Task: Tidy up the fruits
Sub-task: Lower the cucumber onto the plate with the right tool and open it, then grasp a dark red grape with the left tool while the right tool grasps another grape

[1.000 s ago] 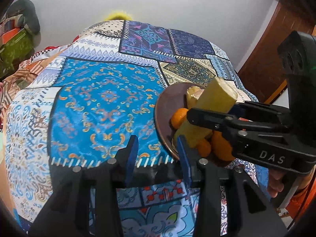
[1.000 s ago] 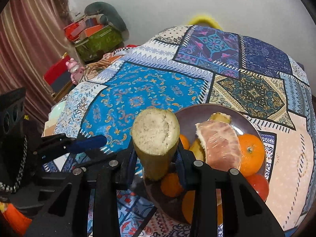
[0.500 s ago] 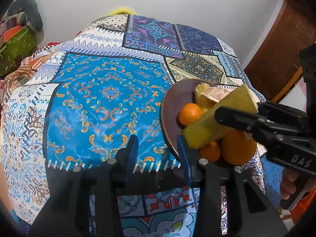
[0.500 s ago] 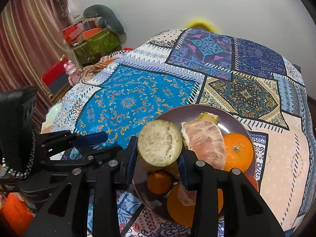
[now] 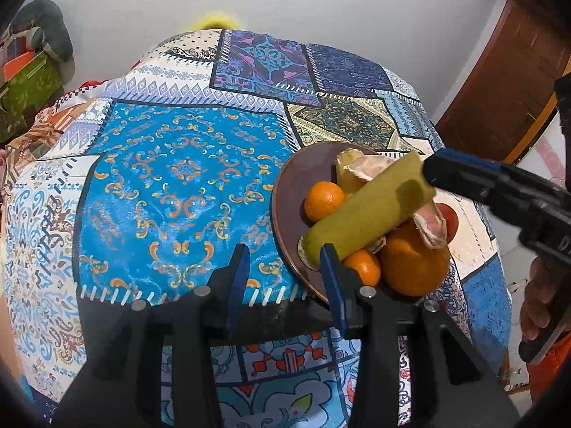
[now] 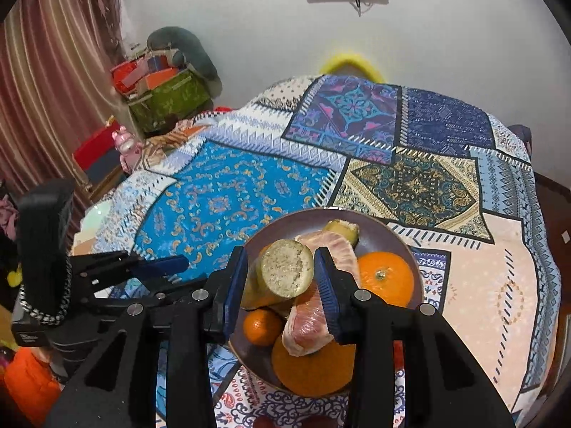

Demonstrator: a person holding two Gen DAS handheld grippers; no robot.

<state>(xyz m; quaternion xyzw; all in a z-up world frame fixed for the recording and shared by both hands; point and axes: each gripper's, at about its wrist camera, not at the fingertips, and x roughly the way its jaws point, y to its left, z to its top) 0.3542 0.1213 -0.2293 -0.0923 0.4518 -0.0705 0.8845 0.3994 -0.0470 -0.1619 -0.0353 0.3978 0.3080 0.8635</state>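
Note:
A brown plate (image 5: 289, 192) (image 6: 387, 235) holds several oranges (image 5: 323, 201) (image 6: 385, 278), a peeled pink citrus piece (image 6: 314, 317) and a red fruit (image 5: 450, 218). A yellow-green sugarcane piece (image 5: 367, 212) (image 6: 287, 273) lies tilted on the pile. My right gripper (image 6: 280, 278) is open around its cut end, with gaps on both sides. In the left wrist view the right gripper (image 5: 460, 178) sits at the cane's upper end. My left gripper (image 5: 283, 278) is open and empty at the plate's near-left rim.
A patchwork cloth (image 5: 178, 178) (image 6: 410, 125) covers the table. A green box with clutter (image 6: 167, 100) and a red chair (image 6: 96, 153) stand at the left by a curtain. A wooden door (image 5: 499, 89) is at the right.
The right gripper lowered the sugarcane onto the fruit pile and opened; the cane now rests on the plate. The left gripper stayed open and shifted slightly.

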